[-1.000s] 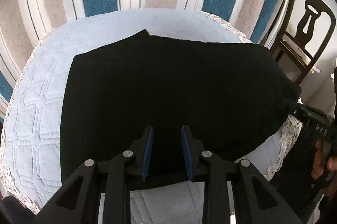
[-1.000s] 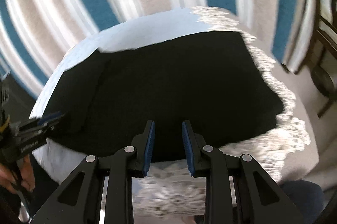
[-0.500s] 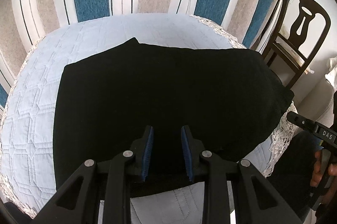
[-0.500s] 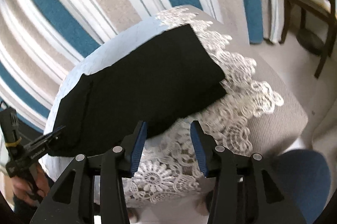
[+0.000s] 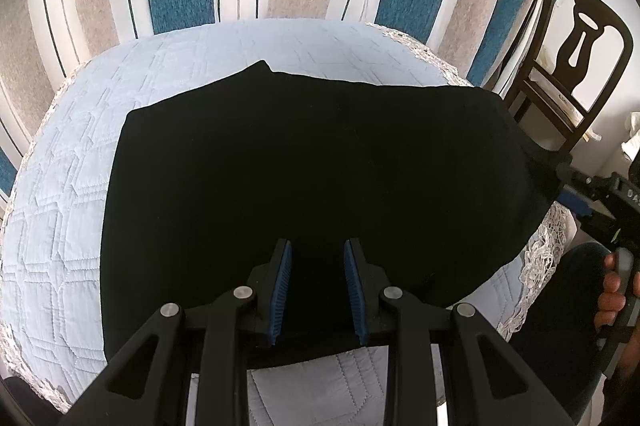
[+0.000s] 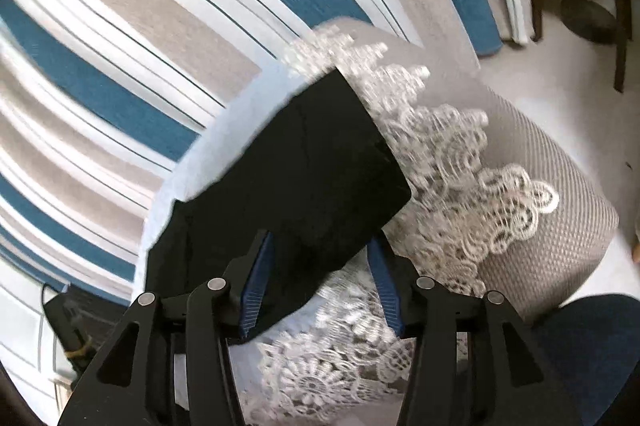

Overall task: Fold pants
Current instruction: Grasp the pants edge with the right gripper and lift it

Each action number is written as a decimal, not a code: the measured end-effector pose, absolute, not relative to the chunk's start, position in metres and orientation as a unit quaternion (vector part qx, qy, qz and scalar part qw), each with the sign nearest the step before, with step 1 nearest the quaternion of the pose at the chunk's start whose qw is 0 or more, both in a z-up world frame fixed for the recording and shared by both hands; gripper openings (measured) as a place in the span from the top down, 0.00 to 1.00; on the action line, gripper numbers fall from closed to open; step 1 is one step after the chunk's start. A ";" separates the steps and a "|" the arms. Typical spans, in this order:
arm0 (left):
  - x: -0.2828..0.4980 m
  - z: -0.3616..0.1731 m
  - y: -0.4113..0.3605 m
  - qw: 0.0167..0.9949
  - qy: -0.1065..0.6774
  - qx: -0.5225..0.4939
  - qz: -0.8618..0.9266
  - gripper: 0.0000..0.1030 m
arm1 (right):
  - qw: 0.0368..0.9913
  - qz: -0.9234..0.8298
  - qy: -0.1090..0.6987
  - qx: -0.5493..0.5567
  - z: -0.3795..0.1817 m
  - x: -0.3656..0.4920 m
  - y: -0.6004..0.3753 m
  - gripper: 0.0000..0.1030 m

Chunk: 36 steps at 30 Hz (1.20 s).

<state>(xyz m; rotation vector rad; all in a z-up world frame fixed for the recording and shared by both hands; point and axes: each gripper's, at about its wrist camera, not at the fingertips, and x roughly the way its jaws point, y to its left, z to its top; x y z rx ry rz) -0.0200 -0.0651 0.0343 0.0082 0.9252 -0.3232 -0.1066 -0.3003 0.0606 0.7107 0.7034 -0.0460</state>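
Pants (image 5: 312, 169): black, lying flat across the centre of the left wrist frame on a pale quilted cover (image 5: 60, 209) with a lace edge (image 6: 460, 185); striped upholstery fills the top of both frames.

Left gripper (image 5: 318, 286): jaws parted, blue pads either side of a gap, low over the near hem at bottom centre. Nothing between them that I can confirm, so I'd call it released.

Right gripper (image 6: 320, 282): jaws wide apart, straddling the lower right corner of the pants (image 6: 304, 193) where it overhangs the lace. Not clamped. In the left wrist frame its tip sits at the right edge against the cloth end.

Handling, judged: soft, light, limp fabric. It will drape and sag, no stiffness to push against. It may drag on the quilt. Take it at corners or hems, both layers pinched together, one gripper per corner, then lift and carry over.

Hard to read:
- Uniform black hides seams, waistband, leg split and layer count.
- Can't tell which end is the waist.
- Right wrist frame is motion-blurred along the lace.
- Near hem is partly behind the left gripper body.
- A dark chair (image 5: 576, 65) sits upper right, clear of the work.
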 end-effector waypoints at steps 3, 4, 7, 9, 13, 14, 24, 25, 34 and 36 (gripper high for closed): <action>-0.020 0.034 -0.066 0.883 0.444 0.006 -0.154 0.71 | 0.875 -0.033 0.341 0.342 0.050 -0.101 -0.306 0.52; -0.020 0.034 -0.067 0.883 0.444 0.007 -0.154 0.71 | 0.873 -0.037 0.344 0.344 0.046 -0.098 -0.309 0.52; -0.020 0.035 -0.066 0.882 0.445 0.006 -0.154 0.71 | 0.868 -0.044 0.338 0.360 0.044 -0.093 -0.314 0.52; -0.020 0.034 -0.066 0.882 0.445 0.005 -0.154 0.71 | 0.876 -0.039 0.324 0.355 0.050 -0.092 -0.311 0.52; -0.020 0.033 -0.068 0.883 0.443 0.010 -0.152 0.71 | 0.874 -0.052 0.348 0.336 0.045 -0.082 -0.308 0.52; -0.019 0.033 -0.069 0.883 0.443 0.010 -0.151 0.71 | 0.872 -0.053 0.354 0.335 0.042 -0.078 -0.309 0.54; -0.019 0.035 -0.067 0.883 0.443 0.001 -0.153 0.71 | 0.887 -0.051 0.352 0.294 0.065 -0.069 -0.299 0.75; -0.019 0.035 -0.067 0.884 0.443 -0.001 -0.153 0.71 | 0.889 -0.048 0.351 0.290 0.068 -0.069 -0.297 0.75; -0.022 0.040 -0.054 0.889 0.435 -0.009 -0.145 0.71 | 0.891 -0.045 0.360 0.272 0.077 -0.055 -0.287 0.77; -0.023 0.041 -0.049 0.890 0.433 -0.013 -0.140 0.71 | 0.898 -0.030 0.351 0.263 0.091 -0.054 -0.276 0.78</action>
